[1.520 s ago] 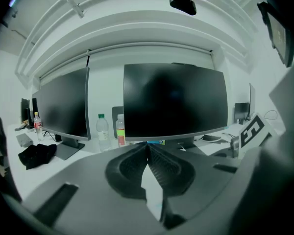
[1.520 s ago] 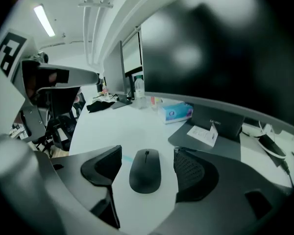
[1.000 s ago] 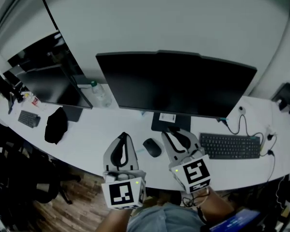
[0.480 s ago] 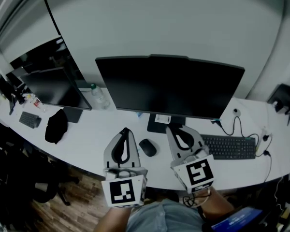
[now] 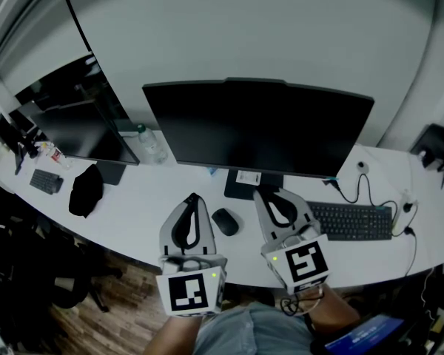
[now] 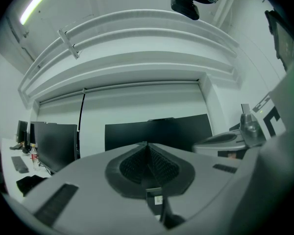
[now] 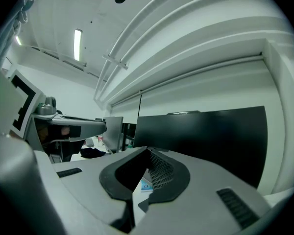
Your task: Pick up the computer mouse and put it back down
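The black computer mouse (image 5: 224, 222) lies on the white desk (image 5: 140, 209), in front of the monitor's foot. My left gripper (image 5: 193, 197) hovers just left of it, and my right gripper (image 5: 261, 192) just right of it; neither touches it. Both point level toward the monitor. In the left gripper view the jaws of the left gripper (image 6: 147, 144) meet at the tips with nothing between them. The right gripper (image 7: 148, 150) is likewise shut and empty in its own view. Neither gripper view shows the mouse.
A large dark monitor (image 5: 259, 128) stands behind the mouse, with a black keyboard (image 5: 351, 222) and cables (image 5: 370, 187) to the right. At the left are a second monitor (image 5: 81, 132), a water bottle (image 5: 149, 145), a black bundle (image 5: 86, 191) and a small keyboard (image 5: 44, 181).
Both grippers have lifted a little and edged toward the monitor. The mouse has stayed on the desk between them. Over the last half second almost nothing differs.
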Demonstrator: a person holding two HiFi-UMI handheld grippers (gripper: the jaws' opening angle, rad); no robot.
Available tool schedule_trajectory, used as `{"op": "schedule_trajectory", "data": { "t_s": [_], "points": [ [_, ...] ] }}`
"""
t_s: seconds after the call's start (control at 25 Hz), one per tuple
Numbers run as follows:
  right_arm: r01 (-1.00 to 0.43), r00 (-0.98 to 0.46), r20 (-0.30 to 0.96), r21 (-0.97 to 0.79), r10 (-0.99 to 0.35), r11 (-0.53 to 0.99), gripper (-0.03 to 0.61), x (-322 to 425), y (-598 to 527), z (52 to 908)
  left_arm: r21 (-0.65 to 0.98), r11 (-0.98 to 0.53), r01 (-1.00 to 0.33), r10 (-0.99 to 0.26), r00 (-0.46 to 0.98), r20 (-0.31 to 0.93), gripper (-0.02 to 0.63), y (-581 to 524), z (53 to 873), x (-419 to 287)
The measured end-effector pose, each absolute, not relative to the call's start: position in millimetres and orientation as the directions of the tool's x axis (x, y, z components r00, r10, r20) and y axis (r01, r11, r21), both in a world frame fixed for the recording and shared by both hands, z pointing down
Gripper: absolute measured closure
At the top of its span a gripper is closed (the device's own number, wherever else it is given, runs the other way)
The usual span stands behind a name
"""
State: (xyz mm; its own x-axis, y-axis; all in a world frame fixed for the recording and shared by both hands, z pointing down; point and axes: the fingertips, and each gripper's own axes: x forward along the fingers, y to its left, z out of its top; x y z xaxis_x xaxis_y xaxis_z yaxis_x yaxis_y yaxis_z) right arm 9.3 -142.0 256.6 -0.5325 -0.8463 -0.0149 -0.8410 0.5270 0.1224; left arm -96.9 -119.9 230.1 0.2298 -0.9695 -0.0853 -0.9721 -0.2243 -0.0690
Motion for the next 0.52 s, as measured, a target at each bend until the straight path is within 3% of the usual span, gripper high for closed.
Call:
{"op": "schedule_trajectory", "data": {
  "t_s": [0.52],
  "points": [
    [-0.844, -0.529, -0.015, 0.111, -0.848, 0.525, 0.565, 12.2, -145.1, 259.1, -0.069, -0.226, -0.972, -0.97, 0.231, -0.08, 0.609, -122.9, 232.6, -93.4]
  ]
}}
